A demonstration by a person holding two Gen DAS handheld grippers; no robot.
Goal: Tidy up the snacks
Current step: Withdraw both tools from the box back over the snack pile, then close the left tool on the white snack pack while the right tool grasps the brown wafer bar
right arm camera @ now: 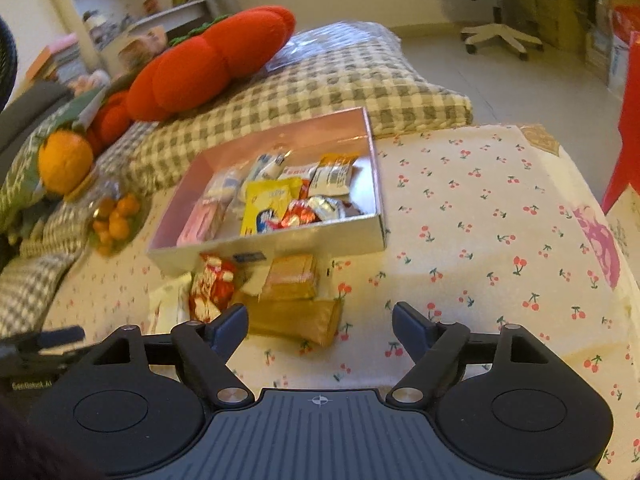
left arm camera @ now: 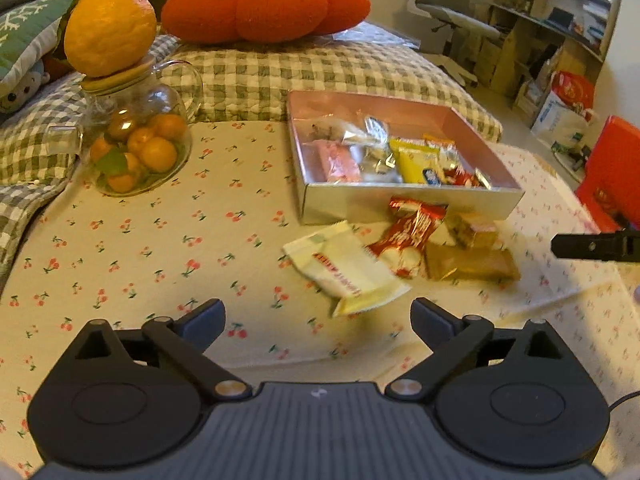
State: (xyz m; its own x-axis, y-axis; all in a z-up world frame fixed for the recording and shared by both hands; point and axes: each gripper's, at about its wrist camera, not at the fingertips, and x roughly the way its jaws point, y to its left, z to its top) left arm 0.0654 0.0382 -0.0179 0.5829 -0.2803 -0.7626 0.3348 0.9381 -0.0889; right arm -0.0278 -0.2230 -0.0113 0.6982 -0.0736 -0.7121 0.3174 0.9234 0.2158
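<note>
Nothing is held by the left gripper (left arm camera: pixel 318 314), and its two fingers are spread wide apart over the cherry-print cloth (left arm camera: pixel 160 248). Nothing is held by the right gripper (right arm camera: pixel 320 320) either, and it is spread just as wide. A slip could happen here, because the loose snacks are piled on each other and their wrappers look shiny and smooth. If the white packet (left arm camera: pixel 346 268) is pinched only at its thin edge, it could be pulled out of the fingers or torn. If the fingers are closed over the pile, two snacks could be grabbed at once and one could be dropped on the cloth. The silver box (left arm camera: pixel 404 200) looks light, so it could be pushed away if it is bumped from the front. The two grippers are close to the same pile, so they could be knocked together. The white packet is seen just ahead of the left gripper, a little to its right, with one corner near the right finger. Touching it on the far side is the red and white candy (left arm camera: pixel 408 236), and beside that lie the gold bar (left arm camera: pixel 472 266) and a small gold-wrapped cake (left arm camera: pixel 474 230). In the right wrist view, the gold bar (right arm camera: pixel 292 316) is seen just ahead of the right gripper, nearest its left finger. The box is behind the pile, and many snacks are already inside it.
</note>
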